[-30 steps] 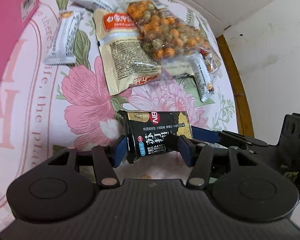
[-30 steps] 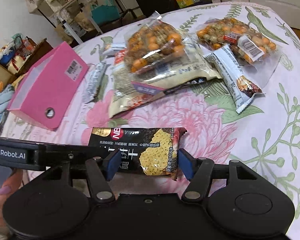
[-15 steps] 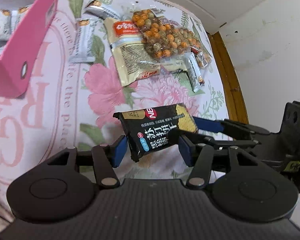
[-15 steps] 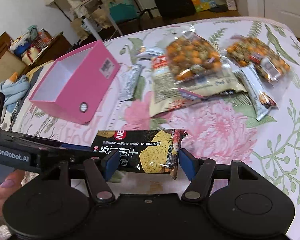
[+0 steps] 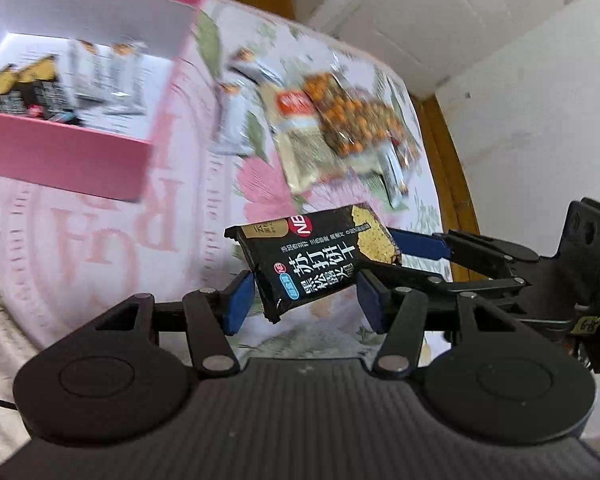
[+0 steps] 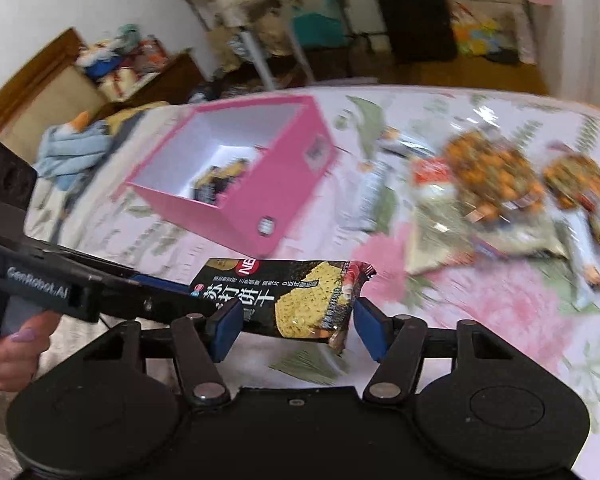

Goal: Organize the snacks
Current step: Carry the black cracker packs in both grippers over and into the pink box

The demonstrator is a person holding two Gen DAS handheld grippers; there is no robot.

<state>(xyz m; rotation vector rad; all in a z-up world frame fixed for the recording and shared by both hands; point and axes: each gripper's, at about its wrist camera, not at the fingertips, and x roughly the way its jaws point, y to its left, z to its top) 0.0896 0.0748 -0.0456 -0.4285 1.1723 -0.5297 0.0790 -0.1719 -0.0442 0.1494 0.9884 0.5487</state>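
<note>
While both tongs share black cracker packet (image 5: 316, 260) crosswise, left tongs (image 5: 305, 300) clamped, right tongs (image 6: 292, 326) closing on it; pink box (image 5: 68, 160) ahead-left — left hand nearer.

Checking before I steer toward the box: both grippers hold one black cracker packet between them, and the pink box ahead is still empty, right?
Not quite. The pink box is not empty: the left wrist view shows black and silver packets lying inside it. The rest holds: the left gripper and the right gripper share the one black cracker packet.
</note>
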